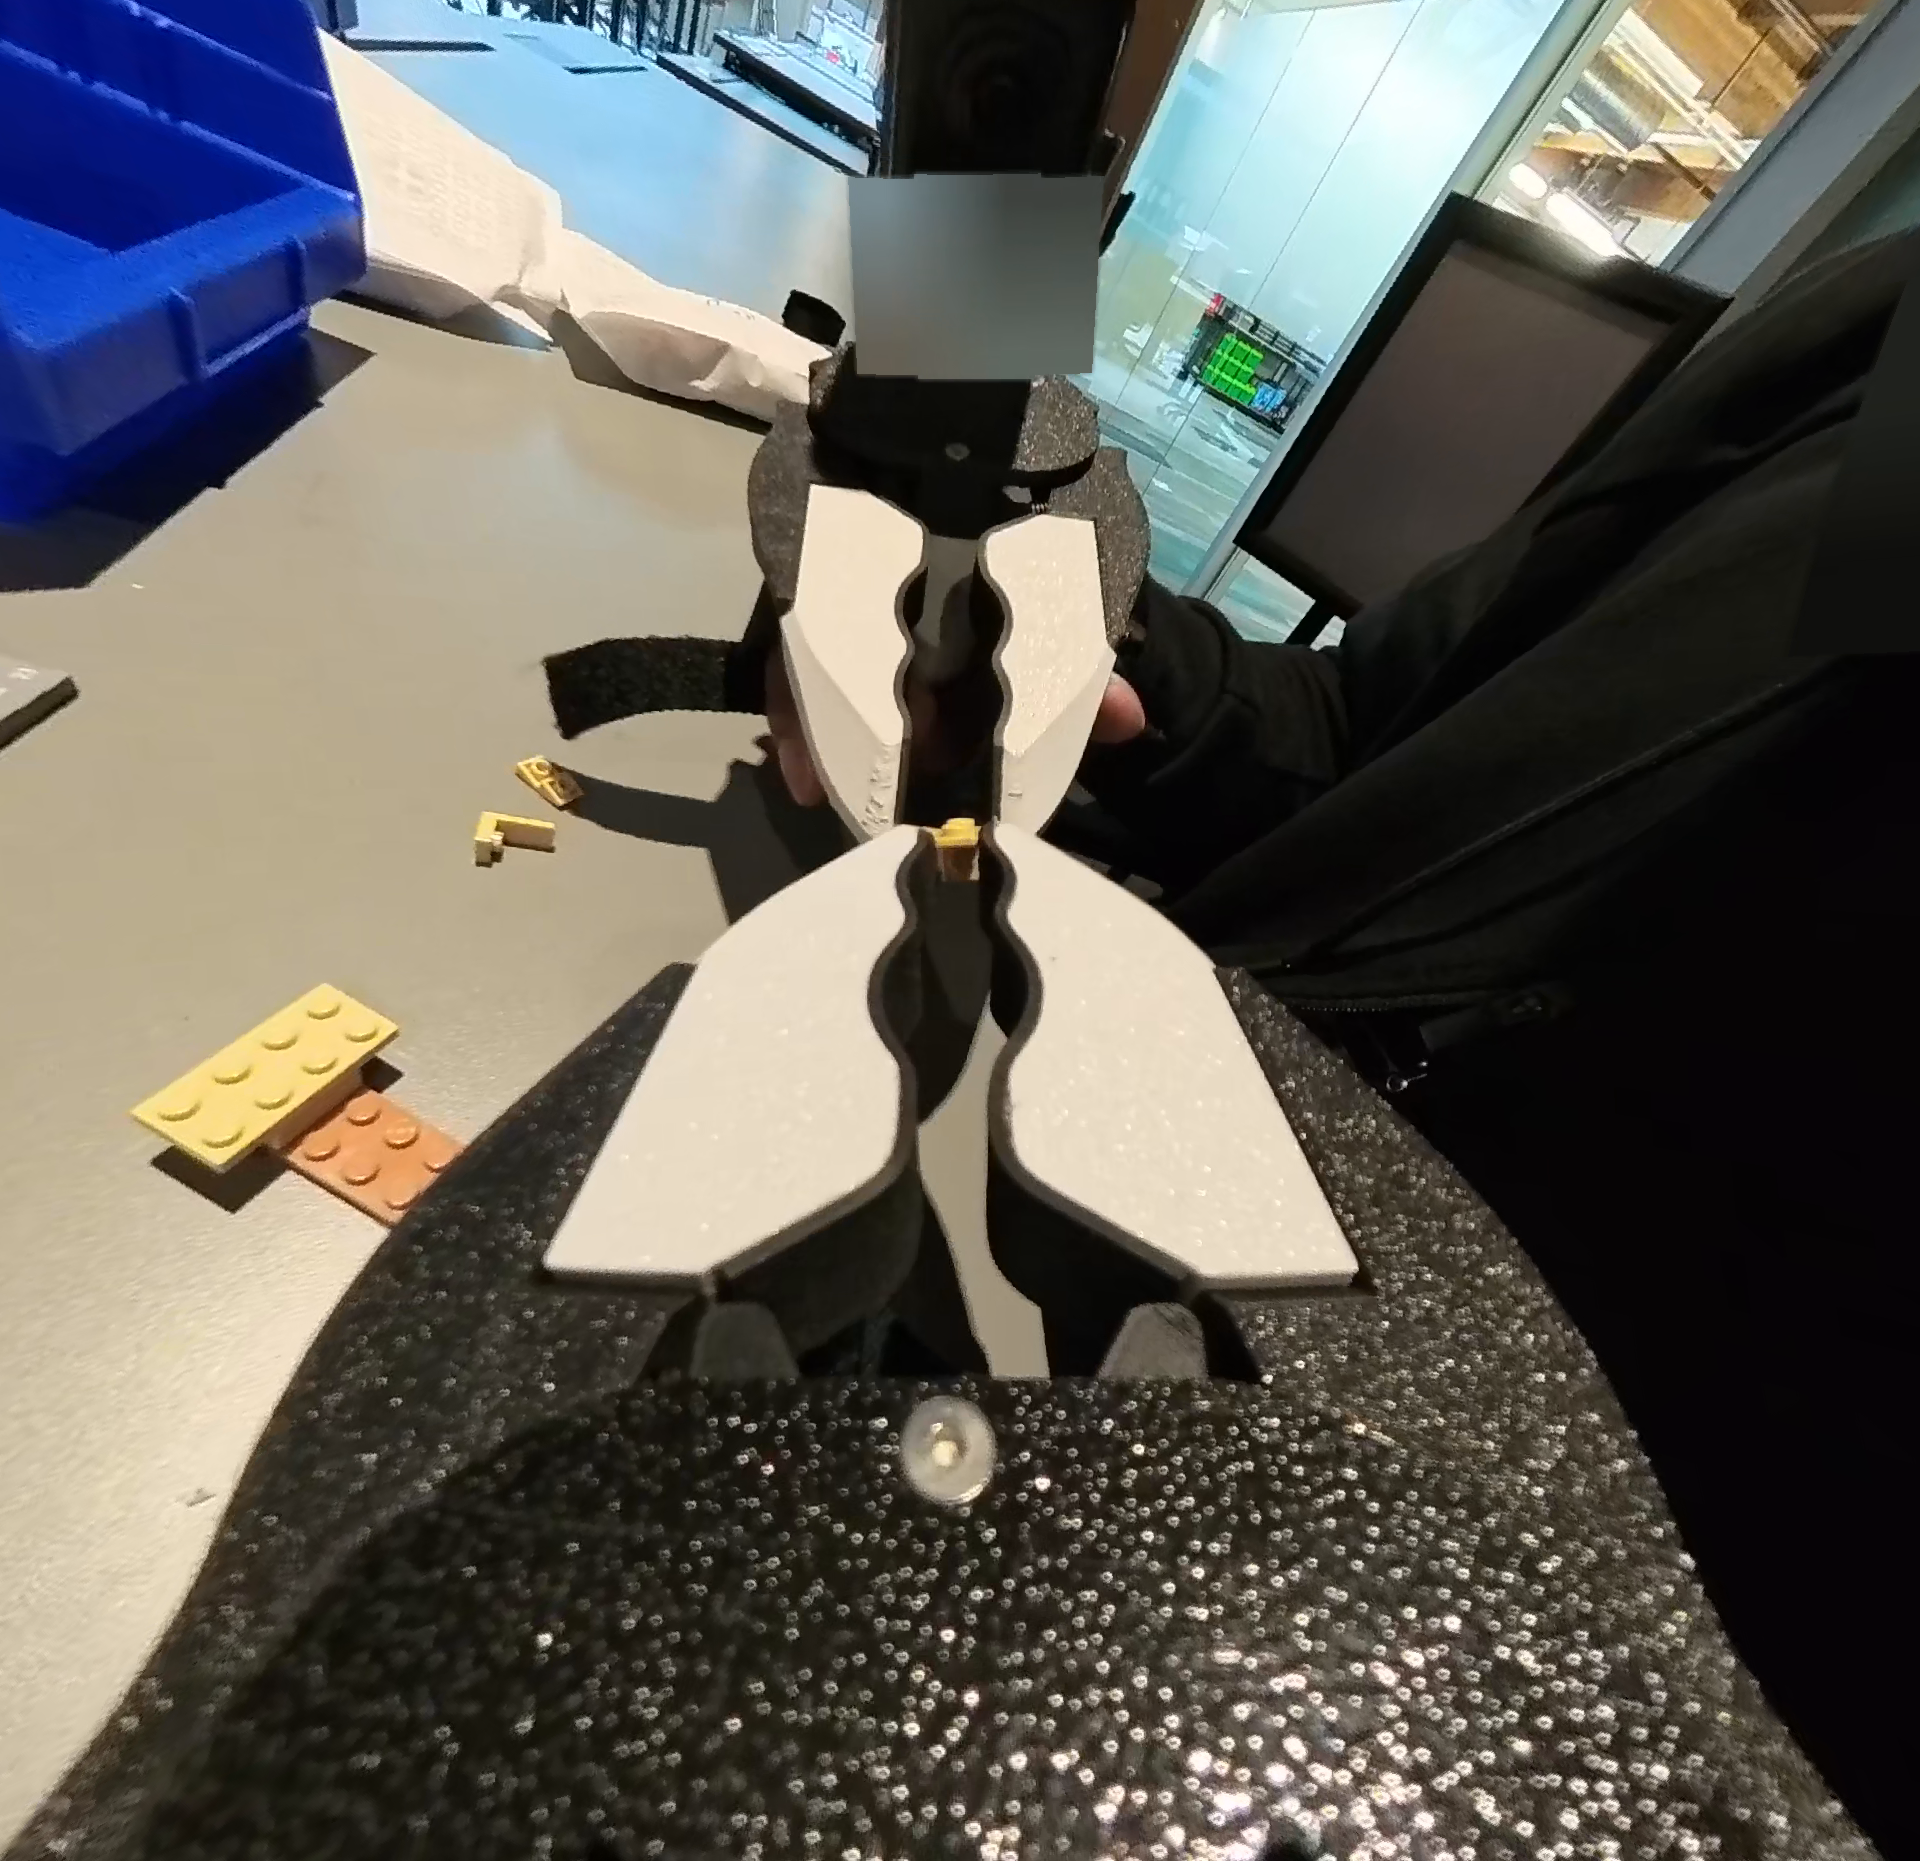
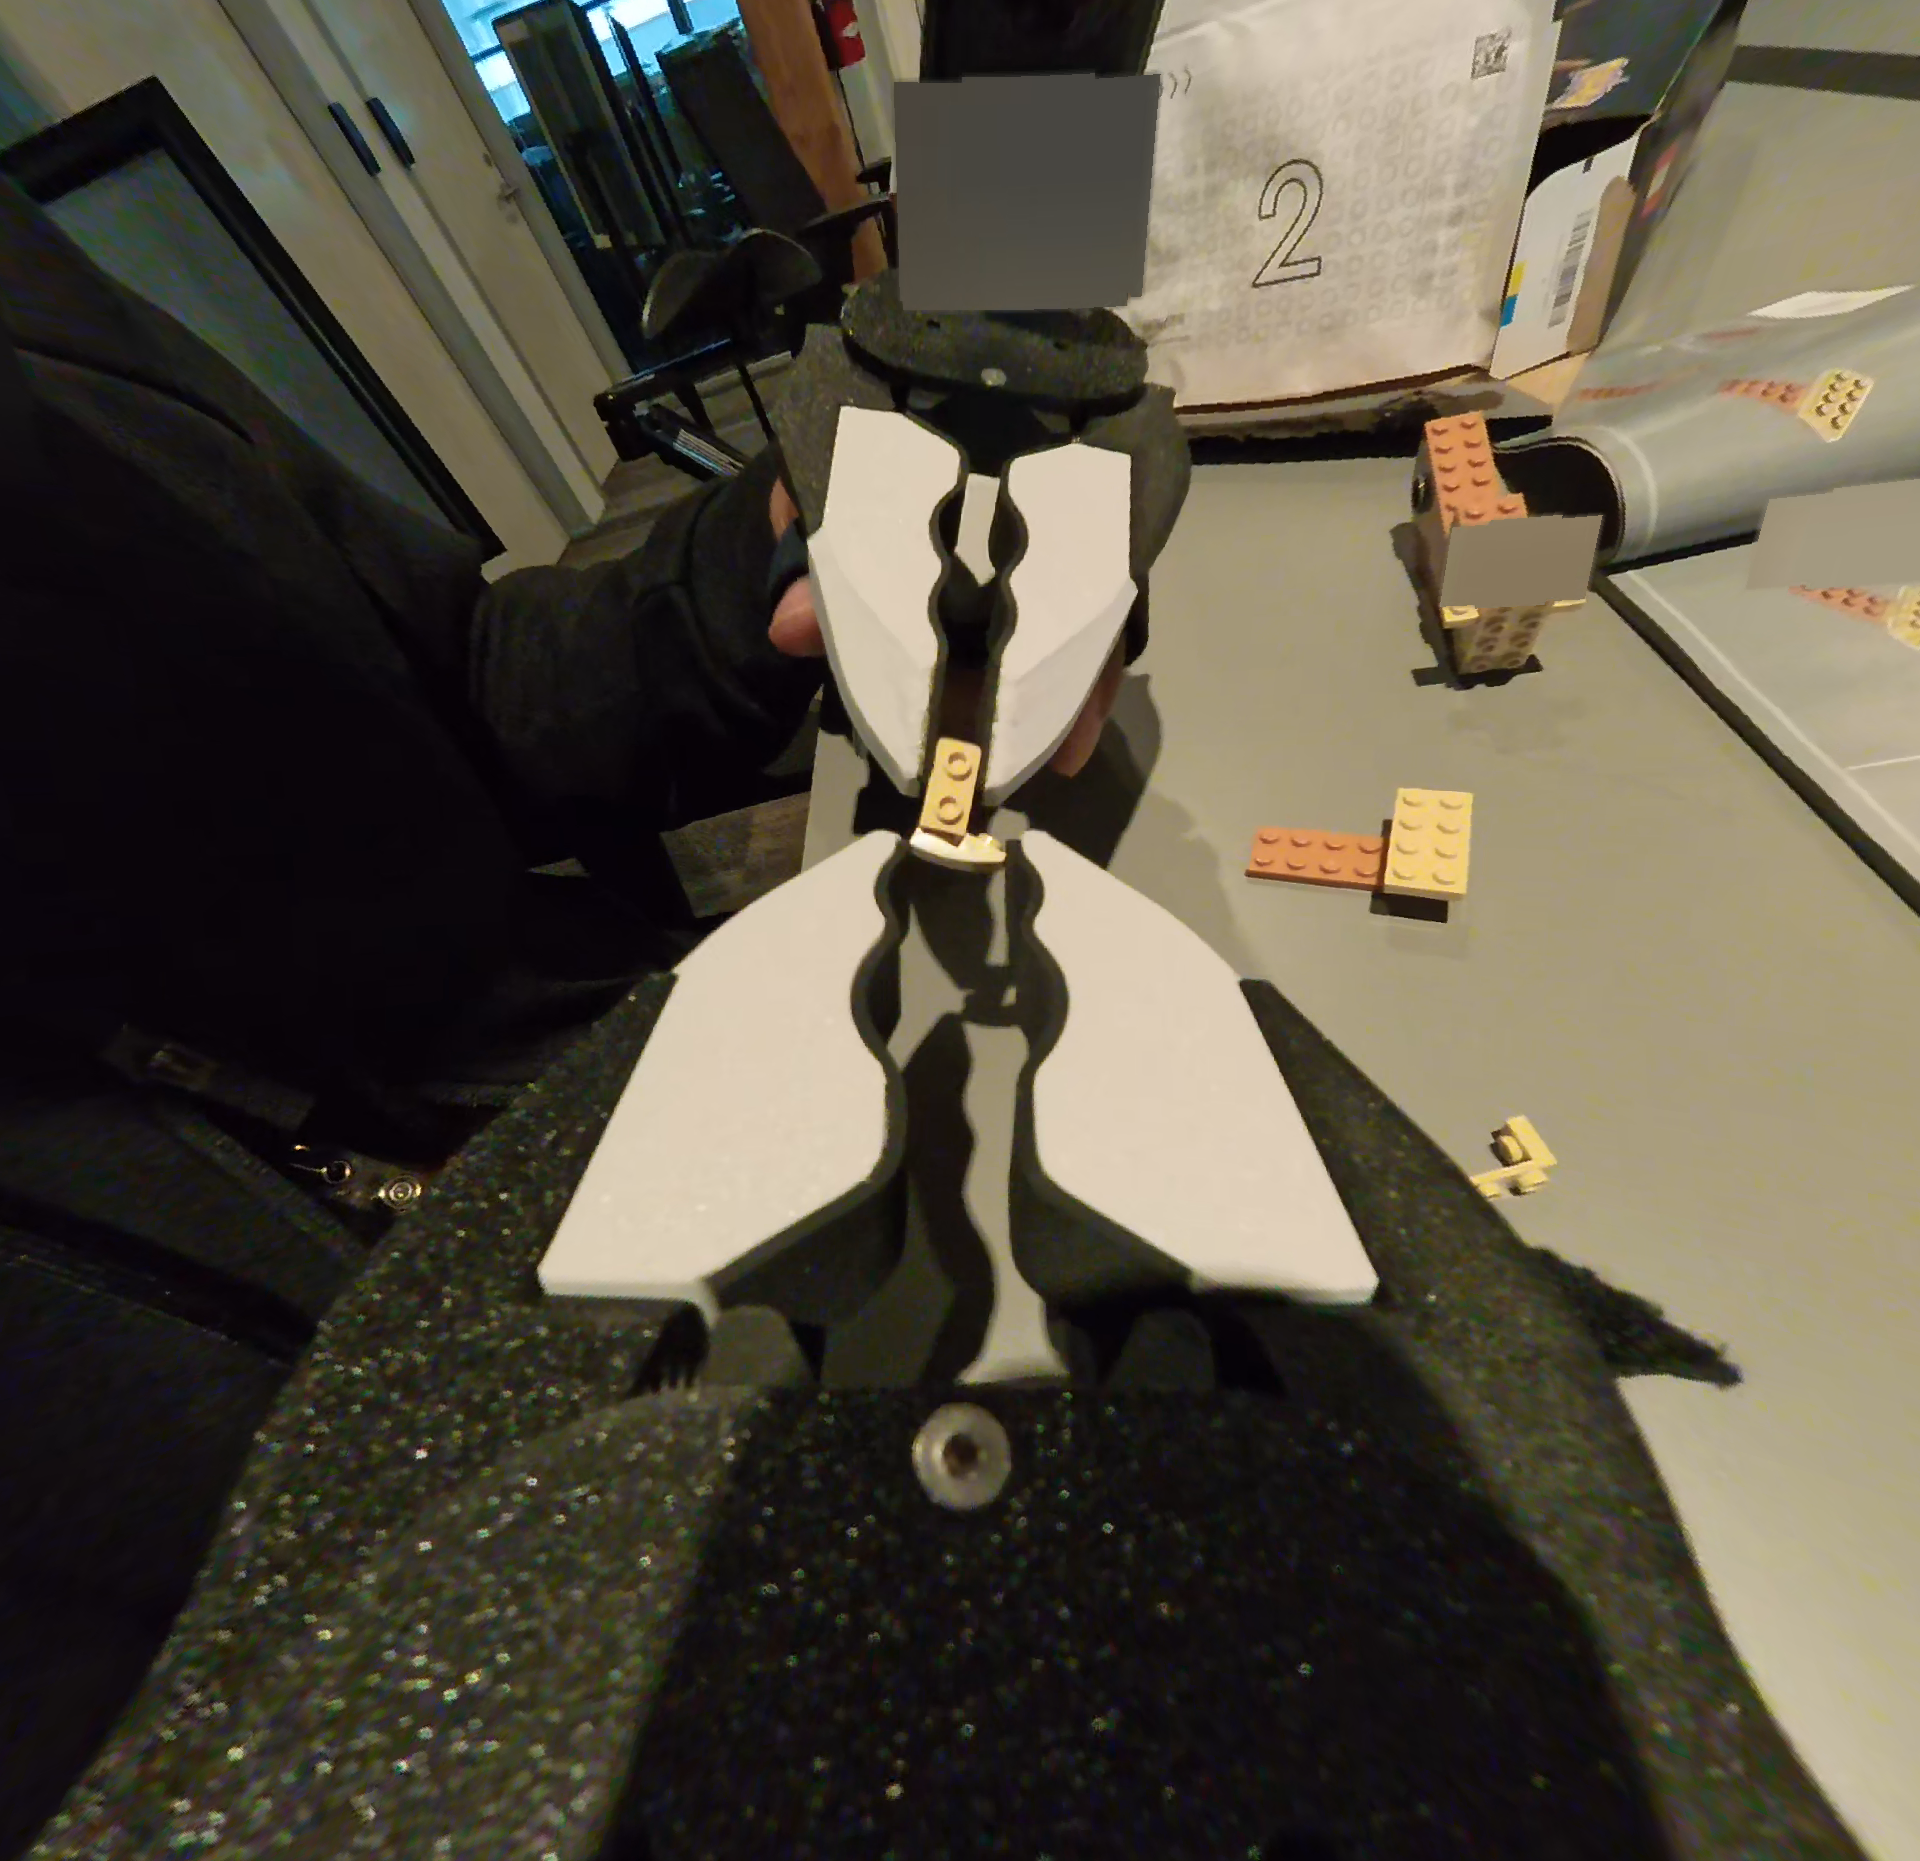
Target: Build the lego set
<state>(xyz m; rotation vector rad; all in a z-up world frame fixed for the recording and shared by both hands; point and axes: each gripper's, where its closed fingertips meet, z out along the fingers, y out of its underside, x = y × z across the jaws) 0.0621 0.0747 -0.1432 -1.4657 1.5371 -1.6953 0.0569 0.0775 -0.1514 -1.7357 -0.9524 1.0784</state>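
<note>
Both grippers met tip to tip, off the table's near edge. The left gripper (image 2: 961, 777) pinched a tan two-stud plate (image 2: 954, 788), long axis pointing straight at the right gripper (image 2: 961, 855), which pinched a small cream piece (image 2: 961, 853) just touching its end.

A white paper bag (image 2: 1351, 97) bears a large printed figure; cardboard box (image 2: 1558, 253) beside it, seemingly a barcode.

tan plate (image 1: 265, 1073) | brown plate (image 1: 374, 1151) | blue bin (image 1: 156, 211) | grey table (image 1: 364, 585) | white-fingered, speckled-black hand-held gripper (image 1: 951, 845)
</note>
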